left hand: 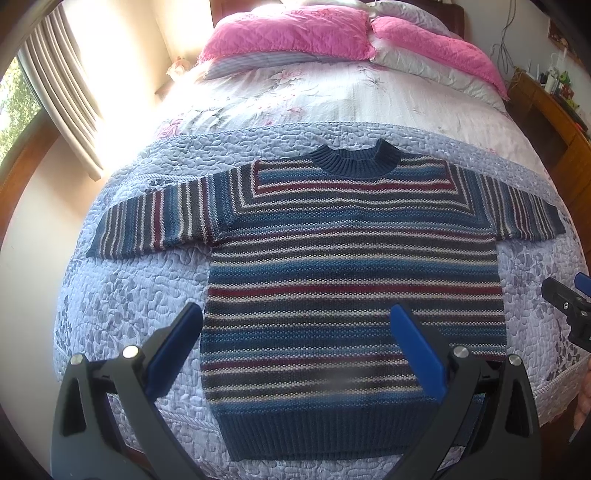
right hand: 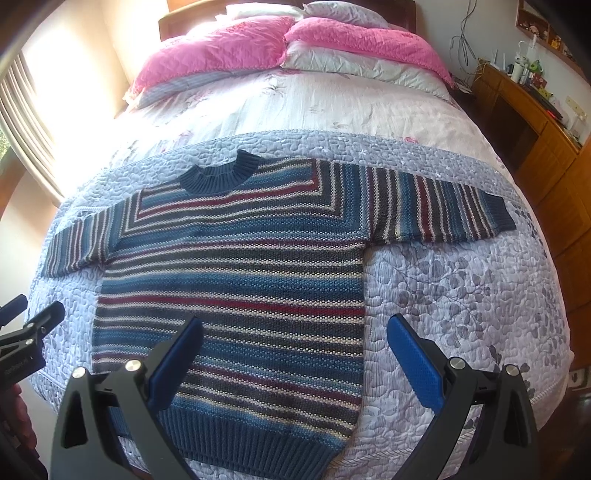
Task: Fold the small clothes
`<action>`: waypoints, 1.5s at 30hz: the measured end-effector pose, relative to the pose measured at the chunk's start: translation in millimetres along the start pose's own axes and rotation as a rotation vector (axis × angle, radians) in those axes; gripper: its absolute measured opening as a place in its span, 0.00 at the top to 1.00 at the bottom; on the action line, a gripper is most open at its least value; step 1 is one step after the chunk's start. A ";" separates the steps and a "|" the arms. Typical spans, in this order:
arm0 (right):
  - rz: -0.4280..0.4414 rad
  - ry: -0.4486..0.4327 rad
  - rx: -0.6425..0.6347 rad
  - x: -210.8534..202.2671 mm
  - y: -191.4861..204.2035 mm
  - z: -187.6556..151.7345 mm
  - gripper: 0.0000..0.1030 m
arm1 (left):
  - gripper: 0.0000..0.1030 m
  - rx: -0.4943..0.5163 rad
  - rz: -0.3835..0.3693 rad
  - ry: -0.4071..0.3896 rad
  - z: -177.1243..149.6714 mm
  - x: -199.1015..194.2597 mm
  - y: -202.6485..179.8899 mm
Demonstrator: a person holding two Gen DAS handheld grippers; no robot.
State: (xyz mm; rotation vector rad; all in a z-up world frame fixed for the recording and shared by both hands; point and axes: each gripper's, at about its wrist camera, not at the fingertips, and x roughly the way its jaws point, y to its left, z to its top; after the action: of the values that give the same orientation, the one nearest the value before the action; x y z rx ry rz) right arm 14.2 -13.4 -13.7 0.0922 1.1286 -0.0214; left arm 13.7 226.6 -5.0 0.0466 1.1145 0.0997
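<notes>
Striped sweater (left hand: 354, 266) flat, frame centre, unfolded. Left gripper (left hand: 295, 354), right gripper (right hand: 295, 358) both spread, empty. Next: likely pinch sleeve.

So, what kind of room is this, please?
Most likely a bedroom in a home: a bed with pink pillows, a curtained window, and a wooden desk beside it. A striped sweater lies flat on the bed.

A striped sweater (right hand: 236, 280) lies flat, sleeves spread, on a lilac quilt (right hand: 461, 295) across the bed. The right gripper (right hand: 295, 354) hovers above its lower half, jaws wide apart. The left gripper (right hand: 26, 321) shows at the left edge. Pink pillows (right hand: 221, 48) lie beyond
</notes>
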 end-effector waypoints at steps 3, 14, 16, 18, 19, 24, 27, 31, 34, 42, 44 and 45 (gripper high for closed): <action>0.004 0.001 0.003 0.4 -0.2 -0.5 0.04 | 0.03 0.000 0.001 -0.001 -0.2 0.1 0.0; 0.008 0.004 0.006 2.6 0.4 -2.2 0.04 | 0.03 0.008 0.004 0.006 -1.7 2.9 0.2; 0.007 0.005 0.004 2.8 0.3 -2.5 0.04 | 0.03 0.007 0.004 0.006 -1.8 2.9 -0.4; 0.005 0.006 -0.001 3.3 0.6 -3.0 0.04 | 0.03 0.006 0.003 0.008 -1.9 3.3 -0.6; 0.005 0.005 -0.001 3.3 0.5 -3.3 0.04 | 0.03 0.006 0.004 0.008 -2.0 3.6 -0.4; 0.006 0.006 -0.001 3.4 0.7 -3.3 0.04 | 0.03 0.007 0.007 0.010 -2.4 4.7 0.2; 0.007 0.007 -0.004 3.8 0.6 -3.6 0.04 | 0.03 0.005 0.009 0.009 -2.8 5.4 1.7; 0.008 0.009 -0.002 4.3 1.2 -2.8 0.04 | 0.03 0.005 0.014 0.010 -3.2 6.4 3.5; 0.011 0.007 -0.001 4.2 1.3 -2.8 0.04 | 0.03 0.006 0.014 0.012 -3.7 6.8 3.5; 0.011 0.011 0.002 8.4 0.4 -3.0 0.04 | 0.03 0.010 0.018 0.018 -3.2 8.7 1.4; 0.011 0.012 0.000 9.3 0.1 -2.9 0.04 | 0.03 0.010 0.017 0.018 -2.5 9.5 0.9; 0.011 0.012 0.001 9.6 -0.4 -2.7 0.04 | 0.03 0.011 0.017 0.018 -2.4 9.7 0.7</action>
State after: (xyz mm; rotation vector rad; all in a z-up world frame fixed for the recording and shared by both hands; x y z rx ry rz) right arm 15.9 -13.3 -23.5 0.0997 1.1405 -0.0113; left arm 15.7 228.2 -14.6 0.0648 1.1326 0.1097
